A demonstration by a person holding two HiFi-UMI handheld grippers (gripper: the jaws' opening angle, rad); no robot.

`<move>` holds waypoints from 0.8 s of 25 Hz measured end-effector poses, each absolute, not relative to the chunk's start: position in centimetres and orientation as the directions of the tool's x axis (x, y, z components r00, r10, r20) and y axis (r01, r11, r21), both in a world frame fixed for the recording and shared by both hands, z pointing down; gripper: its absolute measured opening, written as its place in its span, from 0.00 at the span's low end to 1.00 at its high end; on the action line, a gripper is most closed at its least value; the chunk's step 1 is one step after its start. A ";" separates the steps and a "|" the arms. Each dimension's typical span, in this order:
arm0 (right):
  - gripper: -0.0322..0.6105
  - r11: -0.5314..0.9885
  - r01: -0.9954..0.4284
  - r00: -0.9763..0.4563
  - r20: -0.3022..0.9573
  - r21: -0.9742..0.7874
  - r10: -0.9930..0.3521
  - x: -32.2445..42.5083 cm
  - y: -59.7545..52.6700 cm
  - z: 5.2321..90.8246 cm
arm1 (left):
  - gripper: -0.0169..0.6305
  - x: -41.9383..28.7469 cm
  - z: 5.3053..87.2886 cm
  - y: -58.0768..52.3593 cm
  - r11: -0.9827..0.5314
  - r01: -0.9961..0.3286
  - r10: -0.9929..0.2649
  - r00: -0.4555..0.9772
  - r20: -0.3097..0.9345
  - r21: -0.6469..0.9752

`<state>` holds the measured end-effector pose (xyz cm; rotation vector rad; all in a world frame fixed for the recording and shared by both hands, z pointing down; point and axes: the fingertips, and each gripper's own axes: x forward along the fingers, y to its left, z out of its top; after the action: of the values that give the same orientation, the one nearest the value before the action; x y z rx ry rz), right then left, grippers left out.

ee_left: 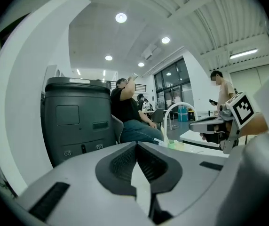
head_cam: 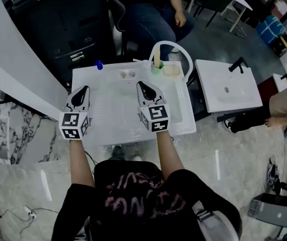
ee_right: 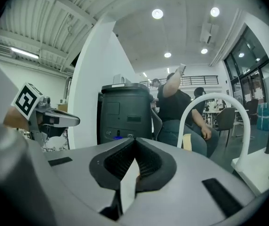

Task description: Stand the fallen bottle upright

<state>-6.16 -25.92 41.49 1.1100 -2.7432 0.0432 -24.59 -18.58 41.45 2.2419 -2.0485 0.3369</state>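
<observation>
A small blue-capped bottle (head_cam: 99, 64) stands on the back left corner of the white sink top (head_cam: 183, 127); it looks upright, though it is tiny in the head view. In the right gripper view only a blue speck (ee_right: 119, 137) of it shows above the jaws. My left gripper (head_cam: 87, 88) hovers over the sink's left side, short of the bottle, with its jaws shut and nothing between them (ee_left: 136, 145). My right gripper (head_cam: 140, 83) hangs over the middle of the basin, also shut and empty (ee_right: 134, 140).
A white arched faucet (head_cam: 179, 49), a green cup (head_cam: 157, 68) and a pale sponge (head_cam: 171, 70) sit at the sink's back right. A black cabinet (head_cam: 68, 29) and a seated person (head_cam: 153, 14) are behind. A second white sink (head_cam: 226, 87) stands to the right.
</observation>
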 end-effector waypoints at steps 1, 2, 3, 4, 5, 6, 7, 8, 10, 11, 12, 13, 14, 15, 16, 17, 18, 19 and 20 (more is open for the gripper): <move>0.07 0.721 -0.692 -0.705 0.175 0.042 -0.687 -5.8 -25.7 41.4 | 0.05 -24.3 41.2 -18.2 -0.093 -0.992 -0.974 0.073 0.216 -0.086; 0.07 0.720 -0.692 -0.704 0.173 0.046 -0.688 -5.5 -25.4 41.2 | 0.05 -23.9 41.0 -17.8 -0.090 -0.992 -0.974 0.070 0.213 -0.089; 0.07 0.719 -0.693 -0.703 0.173 0.053 -0.690 -5.2 -25.1 41.0 | 0.05 -23.5 40.8 -17.4 -0.089 -0.992 -0.975 0.069 0.210 -0.089; 0.07 0.719 -0.693 -0.703 0.171 0.057 -0.691 -4.9 -24.9 40.8 | 0.05 -23.2 40.5 -17.0 -0.090 -0.992 -0.977 0.070 0.203 -0.088; 0.07 0.718 -0.694 -0.702 0.167 0.059 -0.692 -4.6 -24.7 40.7 | 0.05 -22.8 40.3 -16.7 -0.090 -0.992 -0.978 0.071 0.196 -0.088; 0.07 0.717 -0.694 -0.702 0.164 0.059 -0.693 -4.3 -24.5 40.5 | 0.05 -22.5 40.1 -16.3 -0.088 -0.992 -0.979 0.070 0.191 -0.090; 0.07 0.716 -0.695 -0.702 0.160 0.059 -0.694 -3.9 -24.3 40.4 | 0.05 -22.2 39.9 -16.0 -0.084 -0.992 -0.980 0.066 0.188 -0.094; 0.07 0.716 -0.696 -0.702 0.154 0.061 -0.695 -3.7 -24.1 40.3 | 0.05 -22.0 39.8 -15.7 -0.078 -0.992 -0.981 0.059 0.184 -0.098; 0.07 0.716 -0.695 -0.703 0.142 0.070 -0.697 -3.2 -23.8 40.0 | 0.05 -21.8 39.6 -15.1 -0.066 -0.993 -0.984 0.048 0.174 -0.100; 0.07 0.715 -0.695 -0.703 0.138 0.075 -0.698 -2.9 -23.6 39.9 | 0.05 -21.7 39.4 -14.9 -0.062 -0.993 -0.985 0.044 0.169 -0.100; 0.07 0.714 -0.696 -0.702 0.136 0.077 -0.699 -2.7 -23.5 39.9 | 0.05 -21.5 39.3 -14.7 -0.059 -0.993 -0.985 0.042 0.165 -0.100; 0.07 0.713 -0.697 -0.701 0.136 0.077 -0.700 -2.5 -23.4 39.9 | 0.05 -21.4 39.2 -14.5 -0.058 -0.993 -0.986 0.041 0.160 -0.100; 0.07 0.711 -0.699 -0.699 0.136 0.077 -0.702 -2.3 -23.3 39.9 | 0.05 -21.2 39.1 -14.4 -0.058 -0.993 -0.987 0.041 0.156 -0.101; 0.07 0.709 -0.701 -0.697 0.136 0.077 -0.704 -2.1 -23.3 39.9 | 0.05 -21.1 39.1 -14.3 -0.057 -0.993 -0.987 0.040 0.155 -0.103; 0.07 0.709 -0.701 -0.696 0.136 0.079 -0.705 -1.9 -23.2 39.9 | 0.05 -20.9 39.1 -14.2 -0.055 -0.993 -0.987 0.038 0.155 -0.104; 0.07 0.709 -0.701 -0.697 0.135 0.084 -0.705 -1.8 -23.1 39.9 | 0.05 -20.9 39.1 -14.1 -0.051 -0.993 -0.987 0.035 0.155 -0.104; 0.07 0.709 -0.699 -0.698 0.131 0.088 -0.704 -1.7 -23.0 39.9 | 0.05 -20.8 39.0 -14.0 -0.047 -0.994 -0.988 0.031 0.154 -0.102; 0.07 0.710 -0.698 -0.699 0.126 0.090 -0.704 -1.5 -22.9 39.8 | 0.05 -20.7 39.0 -13.9 -0.045 -0.994 -0.988 0.029 0.151 -0.100; 0.07 0.710 -0.698 -0.700 0.120 0.090 -0.704 -1.4 -22.8 39.7 | 0.05 -20.6 38.9 -13.9 -0.044 -0.994 -0.989 0.029 0.147 -0.100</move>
<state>-1.42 -22.82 39.69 1.1419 -2.7689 -0.0560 -20.62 -13.88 38.87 2.2317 -2.1505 0.2740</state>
